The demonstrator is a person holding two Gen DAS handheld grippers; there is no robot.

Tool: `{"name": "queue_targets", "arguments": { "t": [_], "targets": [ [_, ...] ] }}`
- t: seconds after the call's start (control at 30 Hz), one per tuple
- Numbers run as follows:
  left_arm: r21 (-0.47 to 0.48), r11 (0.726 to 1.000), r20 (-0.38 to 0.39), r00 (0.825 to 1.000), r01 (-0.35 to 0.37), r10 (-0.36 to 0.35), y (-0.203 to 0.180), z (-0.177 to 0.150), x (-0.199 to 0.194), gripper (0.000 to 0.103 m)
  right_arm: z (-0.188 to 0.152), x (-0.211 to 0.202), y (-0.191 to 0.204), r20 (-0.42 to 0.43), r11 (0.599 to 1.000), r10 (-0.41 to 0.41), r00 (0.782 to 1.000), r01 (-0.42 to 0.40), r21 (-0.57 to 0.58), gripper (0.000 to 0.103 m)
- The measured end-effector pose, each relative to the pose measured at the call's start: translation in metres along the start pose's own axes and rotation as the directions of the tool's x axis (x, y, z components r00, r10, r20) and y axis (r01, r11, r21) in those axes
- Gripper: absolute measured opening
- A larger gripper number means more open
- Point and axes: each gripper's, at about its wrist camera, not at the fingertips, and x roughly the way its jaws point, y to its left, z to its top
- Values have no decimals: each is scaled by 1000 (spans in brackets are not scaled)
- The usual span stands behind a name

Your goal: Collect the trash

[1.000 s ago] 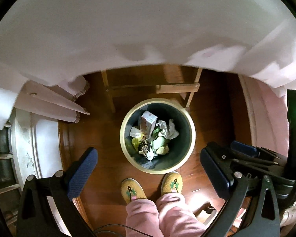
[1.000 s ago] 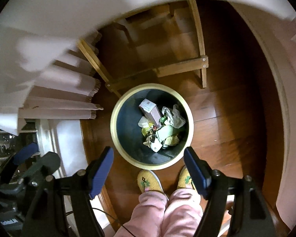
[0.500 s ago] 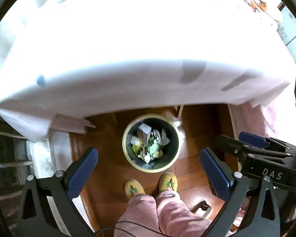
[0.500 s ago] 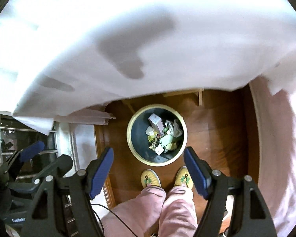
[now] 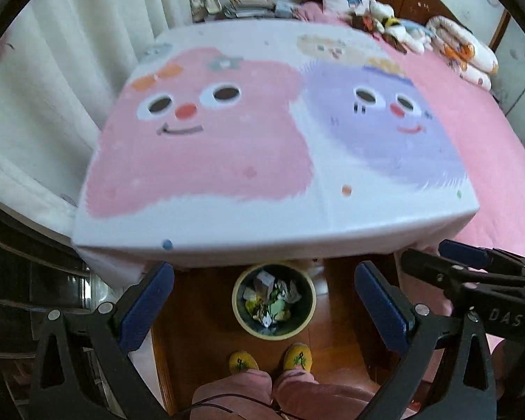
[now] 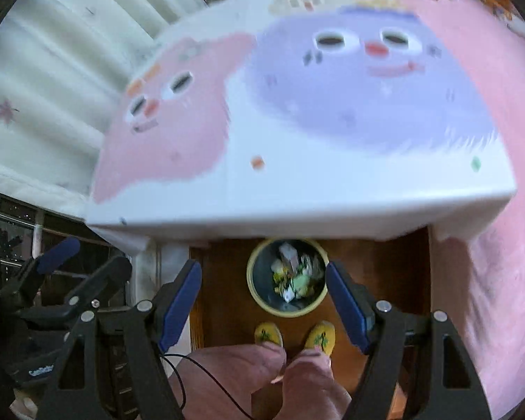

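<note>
A round dark bin with a pale yellow rim (image 5: 242,318) (image 6: 259,301) stands on the wooden floor far below, partly under the table's near edge. Crumpled paper, a small carton and green scraps of trash (image 5: 271,297) (image 6: 294,278) lie inside it. My left gripper (image 5: 262,304) hangs high above the bin, open, with nothing between its blue pads. My right gripper (image 6: 264,301) is open too and holds nothing. Each gripper shows at the side of the other's view. No loose trash is visible on the tabletop.
A table under a white cloth with pink and purple cartoon faces (image 5: 269,133) (image 6: 297,122) fills the upper view. A pink bed (image 5: 479,133) with pillows lies to the right, white curtains (image 5: 52,80) to the left. The person's yellow slippers (image 5: 243,362) stand by the bin.
Both grippers have risen from under the table's edge to well above it. The bin looks smaller and the tabletop has come into view. Both stayed open and empty.
</note>
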Motion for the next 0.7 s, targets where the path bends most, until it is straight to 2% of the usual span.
{"name": "queue_targets", "arguments": {
  "t": [0.17, 0.37, 0.7],
  "targets": [
    [-24, 999, 60, 998, -24, 26, 3, 13, -27, 102, 8, -34, 10, 86, 999, -36, 996, 38, -23, 74],
    [-29, 998, 114, 992, -56, 59, 2, 17, -42, 102, 12, -56, 17, 167, 996, -69, 983, 76, -37, 74],
    [-24, 997, 143, 987, -72, 74, 3, 16, -50, 102, 14, -69, 24, 217, 996, -73, 974, 84, -41, 74]
  ]
}}
